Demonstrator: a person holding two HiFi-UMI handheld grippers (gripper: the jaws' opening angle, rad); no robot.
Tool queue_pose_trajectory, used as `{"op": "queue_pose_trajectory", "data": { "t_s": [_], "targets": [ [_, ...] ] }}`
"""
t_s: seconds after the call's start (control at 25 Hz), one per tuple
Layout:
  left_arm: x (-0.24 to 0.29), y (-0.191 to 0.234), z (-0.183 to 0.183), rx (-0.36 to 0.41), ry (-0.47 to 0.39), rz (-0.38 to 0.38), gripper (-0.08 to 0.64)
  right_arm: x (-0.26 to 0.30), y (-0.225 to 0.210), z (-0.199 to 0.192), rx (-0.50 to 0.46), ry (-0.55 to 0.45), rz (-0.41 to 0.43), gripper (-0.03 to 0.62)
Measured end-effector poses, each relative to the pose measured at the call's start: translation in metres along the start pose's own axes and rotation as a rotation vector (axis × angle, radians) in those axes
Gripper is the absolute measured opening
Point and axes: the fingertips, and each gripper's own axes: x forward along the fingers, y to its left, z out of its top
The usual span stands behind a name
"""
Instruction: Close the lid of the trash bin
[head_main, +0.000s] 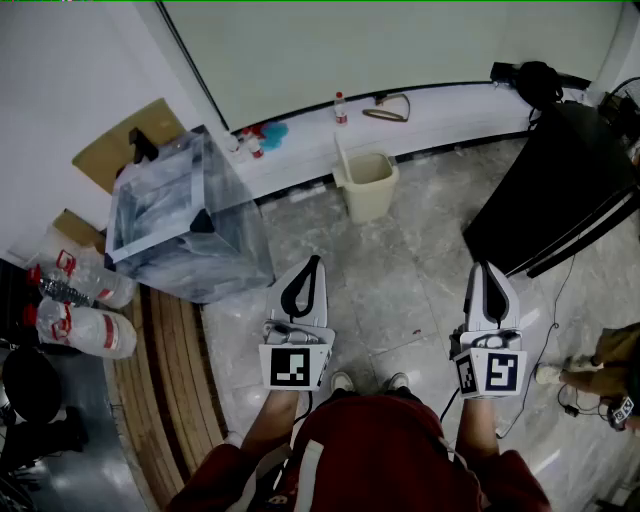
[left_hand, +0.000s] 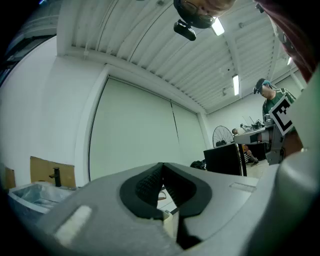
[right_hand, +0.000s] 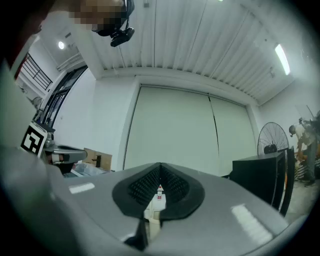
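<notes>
Nothing of the closing is done yet: the trash bin (head_main: 367, 190) stands open, well ahead of both grippers.

Nearest, the left gripper (head_main: 316, 262) and right gripper (head_main: 480, 266) are held side by side well short of the bin. Each has its ribbed black pads pressed together on nothing, inside smooth grey shells. Between them and the bin lies glossy, grey-veined stone floor (head_main: 400, 290). The bin is a small, beige, smooth-walled tub of plastic that tapers downward. Its thin flat lid (head_main: 340, 160) stands upright at the rear left rim. Left of the bin sits a large box (head_main: 180, 220) lined with crinkled clear film. Just behind the bin runs a white curved ledge (head_main: 440, 115). The whole job appears to remain: reach the lid and tip it forward onto the rim.
</notes>
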Motion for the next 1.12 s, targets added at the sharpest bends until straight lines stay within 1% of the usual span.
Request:
{"op": "queue_pose_trajectory", "data": {
  "t_s": [0.32, 0.56, 0.92, 1.12],
  "targets": [
    [-0.011, 0.027, -0.001, 0.002, -0.006, 0.002, 0.005, 0.01, 0.03, -0.002, 0.001, 0.002, 0.009, 0.0],
    [-0.021, 0.05, -0.007, -0.009, -0.006, 0.001, 0.005, 0.019, 0.057, 0.0, 0.03, -0.007, 0.018, 0.0],
    [-0.04, 0.085, -0.016, -0.036, -0.003, 0.005, 0.005, 0.024, 0.1, -0.003, 0.035, 0.0, 0.018, 0.0],
    [-0.038, 0.096, -0.018, -0.044, 0.0, 0.015, 0.005, 0.034, 0.108, -0.003, 0.026, 0.007, 0.035, 0.0]
  ]
}}
